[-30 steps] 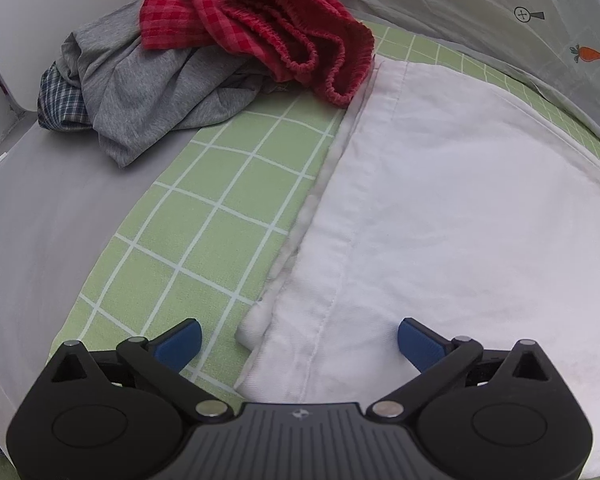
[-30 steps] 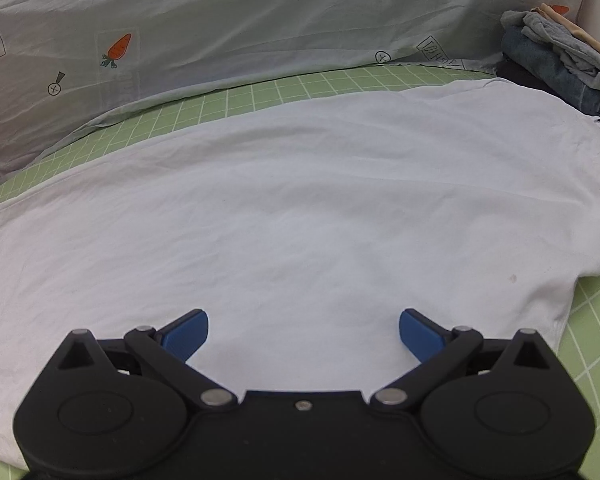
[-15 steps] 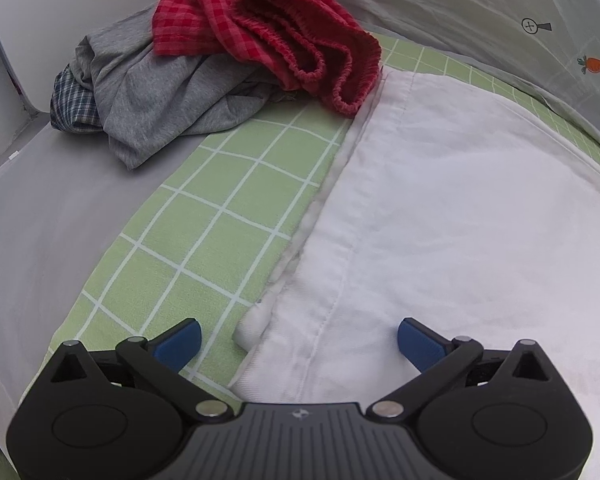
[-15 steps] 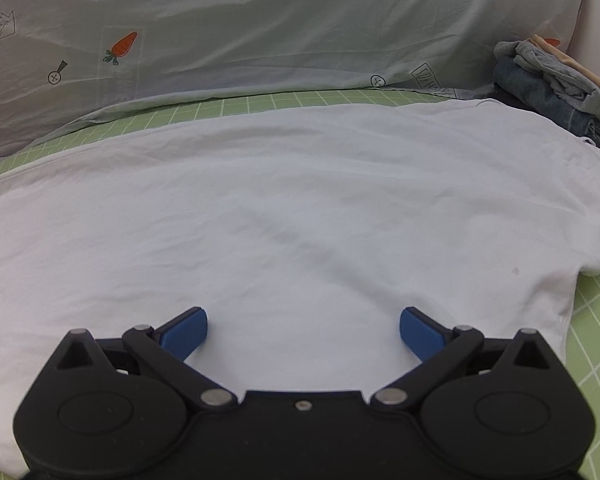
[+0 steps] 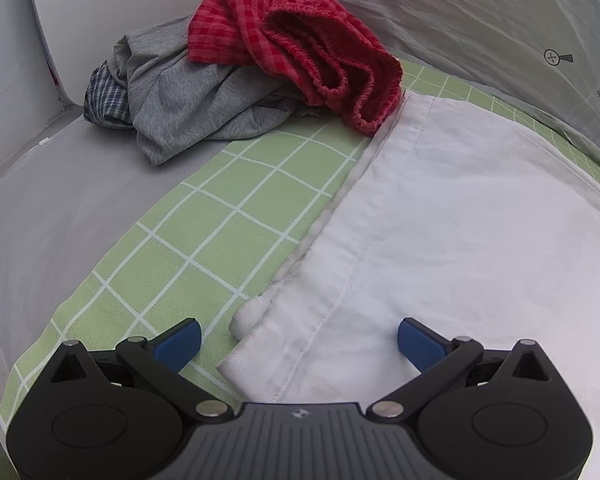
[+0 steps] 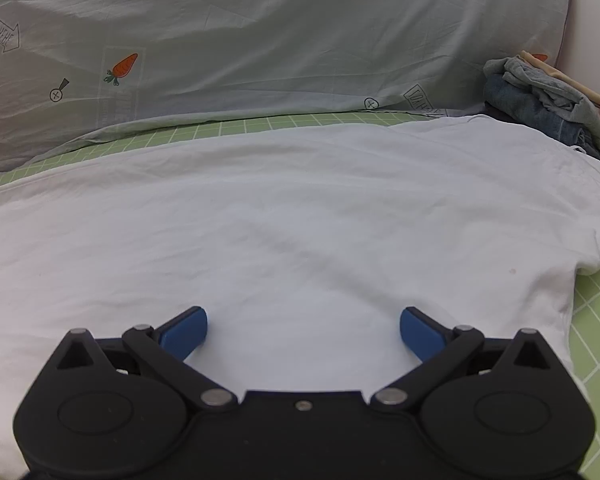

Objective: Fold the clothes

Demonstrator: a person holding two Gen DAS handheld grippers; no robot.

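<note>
- The right gripper [image 6: 303,330] hangs over a white garment [image 6: 300,220], its blue fingers [image 6: 184,330] spread wide with nothing between them.
- The garment lies flat on a green checked sheet [image 6: 596,320].
- A pile of denim clothes [image 6: 540,100] sits at far right, beside a carrot-print pillow [image 6: 260,40].

A green grid-patterned mat [image 5: 236,216] covers the bed; a pale carrot-print pillow [image 6: 260,48] lies far, against white walls [image 5: 100,8].
</note>
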